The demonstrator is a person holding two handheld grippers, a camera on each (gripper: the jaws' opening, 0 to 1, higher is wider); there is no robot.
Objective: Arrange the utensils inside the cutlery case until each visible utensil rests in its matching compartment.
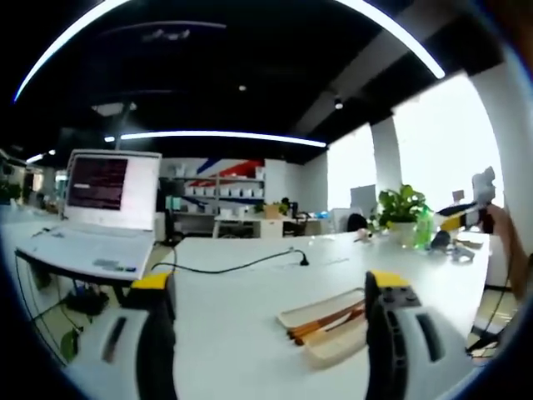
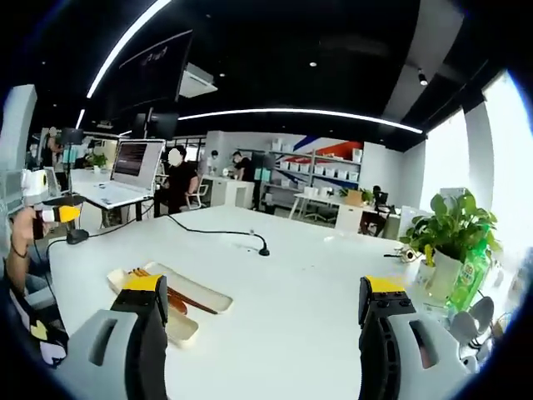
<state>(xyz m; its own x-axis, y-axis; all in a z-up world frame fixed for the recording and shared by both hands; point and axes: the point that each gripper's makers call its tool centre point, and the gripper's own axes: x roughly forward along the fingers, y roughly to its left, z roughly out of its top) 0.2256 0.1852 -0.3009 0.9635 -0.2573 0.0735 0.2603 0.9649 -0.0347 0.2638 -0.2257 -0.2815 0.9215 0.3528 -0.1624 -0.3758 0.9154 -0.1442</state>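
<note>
Left gripper (image 1: 271, 312), grey jaws with yellow tips, spread wide apart, nothing between them, held above a white tabletop (image 1: 241, 333). Shallow cream-coloured oblong cutlery case (image 1: 329, 321) lies flat on the table just ahead, toward the left gripper's right jaw; brown wooden stick-like utensils (image 1: 326, 321) lie lengthwise inside it, exact compartments too blurred to tell. Right gripper (image 2: 265, 312) likewise gaping, empty, above the same table; in the right gripper view the case (image 2: 179, 300) sits near its left jaw with the utensils (image 2: 171, 292) in it. A black cable (image 2: 221, 231) runs across the table beyond the case. Open white laptop (image 1: 104, 208) on a neighbouring desk, green potted plant (image 2: 454, 237) at the table's far edge, people in the background.
</note>
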